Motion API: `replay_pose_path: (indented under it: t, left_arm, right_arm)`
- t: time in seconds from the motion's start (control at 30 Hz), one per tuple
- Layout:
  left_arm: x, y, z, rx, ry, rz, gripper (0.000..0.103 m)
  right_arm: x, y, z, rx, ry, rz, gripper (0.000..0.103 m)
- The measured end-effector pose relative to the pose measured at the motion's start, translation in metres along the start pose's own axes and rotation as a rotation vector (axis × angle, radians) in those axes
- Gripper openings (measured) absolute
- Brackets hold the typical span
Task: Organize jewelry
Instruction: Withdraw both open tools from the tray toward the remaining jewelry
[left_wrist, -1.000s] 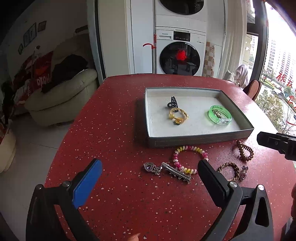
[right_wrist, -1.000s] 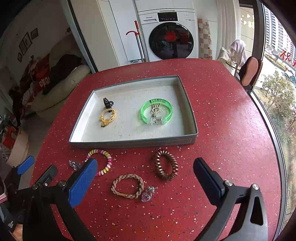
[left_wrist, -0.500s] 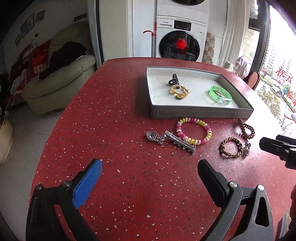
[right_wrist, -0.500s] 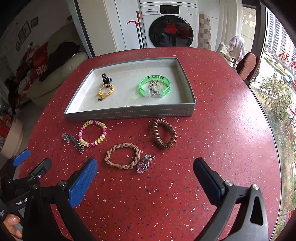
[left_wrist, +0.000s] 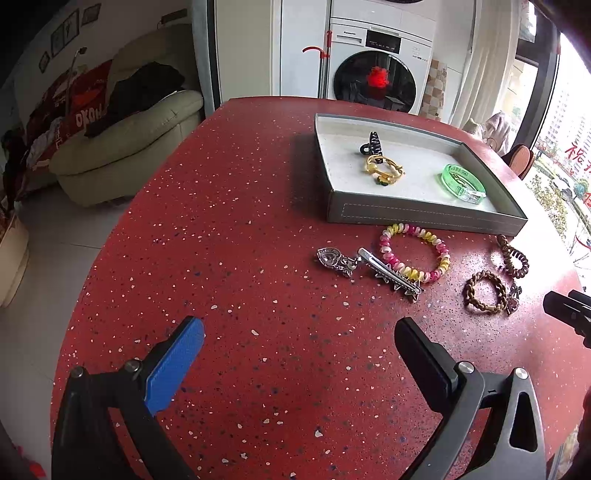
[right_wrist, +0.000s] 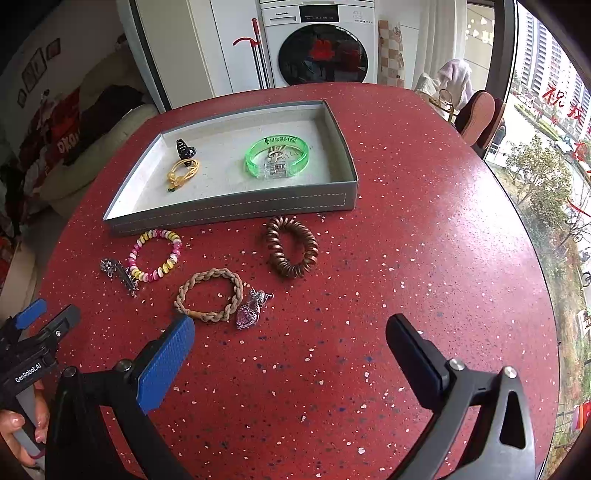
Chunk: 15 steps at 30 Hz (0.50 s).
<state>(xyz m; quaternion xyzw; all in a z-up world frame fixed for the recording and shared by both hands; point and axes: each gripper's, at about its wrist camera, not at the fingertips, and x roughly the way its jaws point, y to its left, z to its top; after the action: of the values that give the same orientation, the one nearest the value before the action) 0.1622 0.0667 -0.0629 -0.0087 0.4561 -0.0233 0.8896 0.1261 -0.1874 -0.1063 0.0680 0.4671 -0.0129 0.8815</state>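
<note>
A grey tray (right_wrist: 236, 212) (left_wrist: 424, 216) on the red table holds a green bangle (right_wrist: 277, 157), a yellow tie (right_wrist: 183, 171) and a black claw clip (right_wrist: 184, 147). In front of it lie a pink-yellow coil band (right_wrist: 155, 254) (left_wrist: 415, 256), a silver clip (left_wrist: 389, 275) with a heart charm (left_wrist: 328, 256), a braided bracelet (right_wrist: 208, 295) with a pink heart charm (right_wrist: 247, 315), and a brown coil tie (right_wrist: 291, 247). My left gripper (left_wrist: 299, 345) and right gripper (right_wrist: 290, 338) are open and empty, hovering short of these.
The round red table (right_wrist: 406, 221) ends at the right by a window. A washing machine (right_wrist: 317, 44) and a sofa (left_wrist: 122, 140) stand behind it. My left gripper shows in the right wrist view (right_wrist: 40, 325).
Both grippers have pulled back and risen from the jewelry, so the items look farther off. The left view has swung left. Nothing was picked up.
</note>
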Motion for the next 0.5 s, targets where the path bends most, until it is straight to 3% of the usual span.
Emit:
replay_pose_path:
  t: [0.5]
  left_arm:
    - [0.022, -0.021, 0.012, -0.038, 0.068, -0.059, 0.103]
  right_arm:
    - [0.015, -0.023, 0.016, 0.058, 0.001, -0.015, 0.103]
